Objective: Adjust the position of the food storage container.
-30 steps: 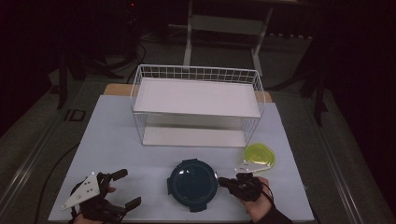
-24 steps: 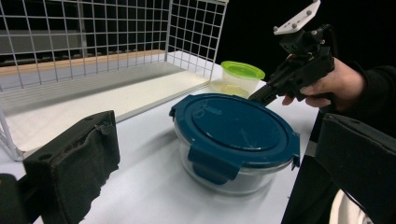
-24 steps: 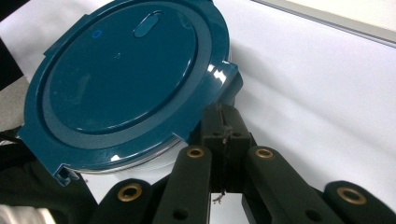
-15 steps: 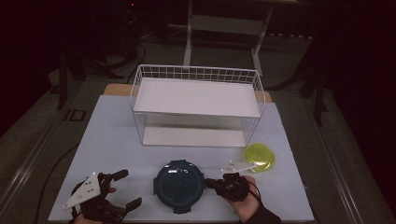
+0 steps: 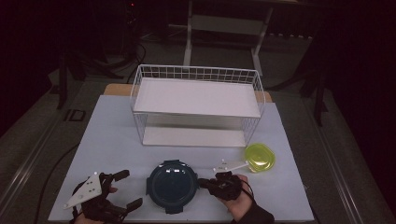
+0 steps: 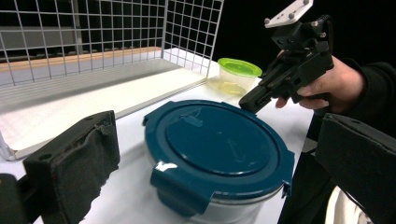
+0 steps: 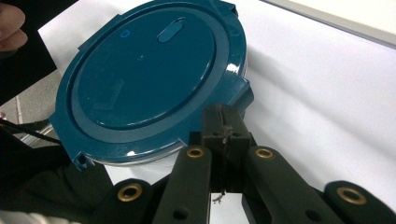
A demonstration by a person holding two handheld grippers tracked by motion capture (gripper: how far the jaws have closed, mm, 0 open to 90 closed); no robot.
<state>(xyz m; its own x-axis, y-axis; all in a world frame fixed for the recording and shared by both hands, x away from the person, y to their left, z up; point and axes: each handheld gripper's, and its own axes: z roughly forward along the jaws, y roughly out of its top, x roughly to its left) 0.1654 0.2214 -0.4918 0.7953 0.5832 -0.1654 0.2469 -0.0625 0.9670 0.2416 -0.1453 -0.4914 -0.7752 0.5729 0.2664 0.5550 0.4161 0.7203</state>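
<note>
White counter (image 5: 116,140) before the wire rack (image 5: 196,105): right gripper (image 5: 201,182), fingers pressed together, has nudged the blue-lidded container (image 5: 172,185) leftward toward the spread-fingered left gripper (image 5: 126,189), likely readying a handover.

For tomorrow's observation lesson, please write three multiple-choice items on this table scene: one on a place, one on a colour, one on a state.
1. Where does the round container stand?
A. on the rack's top shelf
B. on the table in front of the wire rack
C. inside the small container

2. What colour is the small container's lid?
A. yellow-green
B. red
C. white

3. How do the right gripper's jaws stand?
A. wide open
B. shut on the small container
C. shut, by the round container's rim

Answers: 1 B, the high view shows it between the grippers; 2 A, its lid shows bright yellow-green; 3 C, the right gripper view shows the pads together.
</note>
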